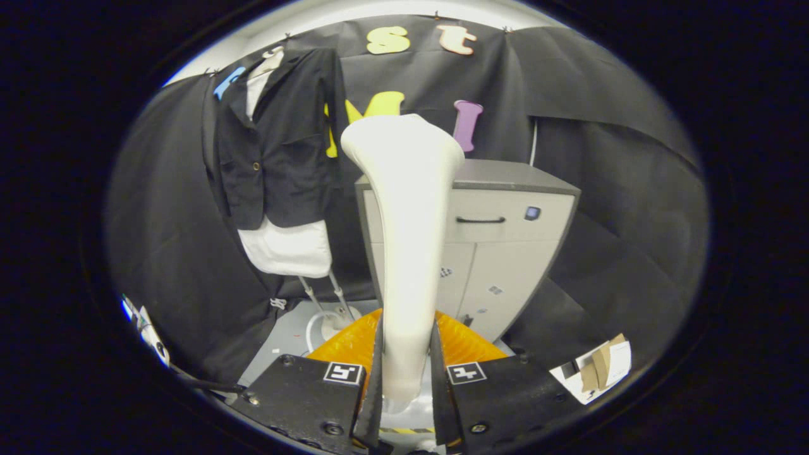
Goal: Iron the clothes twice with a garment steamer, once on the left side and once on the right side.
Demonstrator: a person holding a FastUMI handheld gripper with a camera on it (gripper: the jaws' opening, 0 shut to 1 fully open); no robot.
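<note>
Garment steamer [407, 208] stands upright, clamped by its handle between the gripper [407, 373] fingers, head raised toward the jacket [278, 145] (hung well beyond) for reaching both sides

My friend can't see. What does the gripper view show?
The gripper fingers are shut on a white garment steamer. Ahead hangs a black jacket over a white shirt, beside a grey cabinet.
</note>
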